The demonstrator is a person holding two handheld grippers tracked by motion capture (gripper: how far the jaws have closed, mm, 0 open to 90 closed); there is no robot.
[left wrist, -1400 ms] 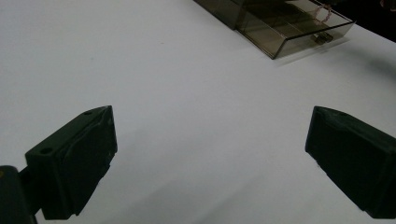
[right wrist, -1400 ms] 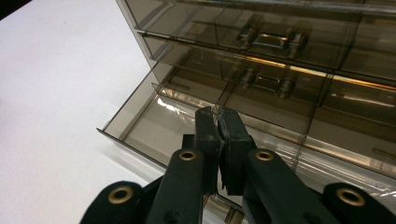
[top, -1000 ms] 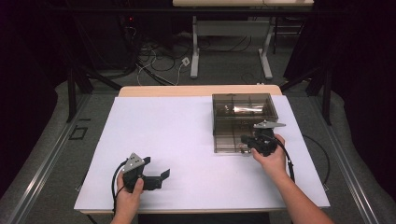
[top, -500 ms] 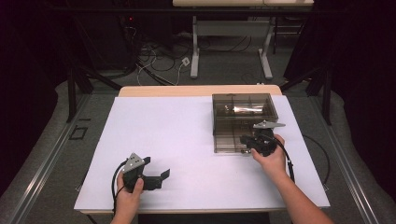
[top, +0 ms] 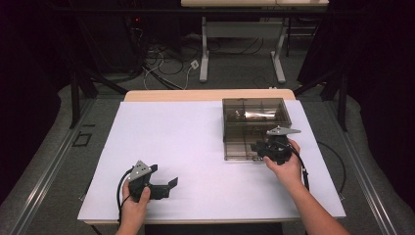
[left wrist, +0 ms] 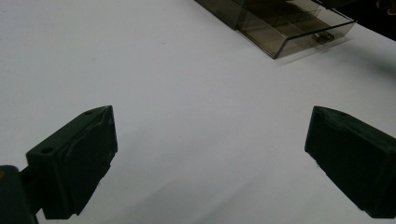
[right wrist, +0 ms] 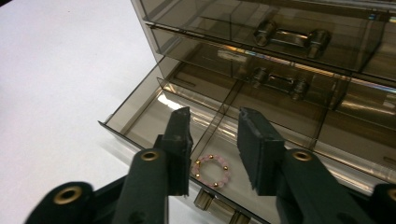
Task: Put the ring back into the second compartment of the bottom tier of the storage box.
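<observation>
In the open bottom drawer (right wrist: 154, 112) lies a pink bead bracelet (right wrist: 211, 171); the right gripper (right wrist: 212, 135) above it has just been opening its jaws, nothing between them.

Two black jaws of the left gripper (left wrist: 210, 163) are standing wide apart over the white table surface (left wrist: 187, 84), while a smoky transparent plastic drawer box (left wrist: 280, 23) is sitting far off, its bottom drawer pulled out.

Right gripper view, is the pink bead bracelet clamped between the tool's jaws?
No, the bracelet lies loose on the open drawer floor below the parted right tool.
</observation>
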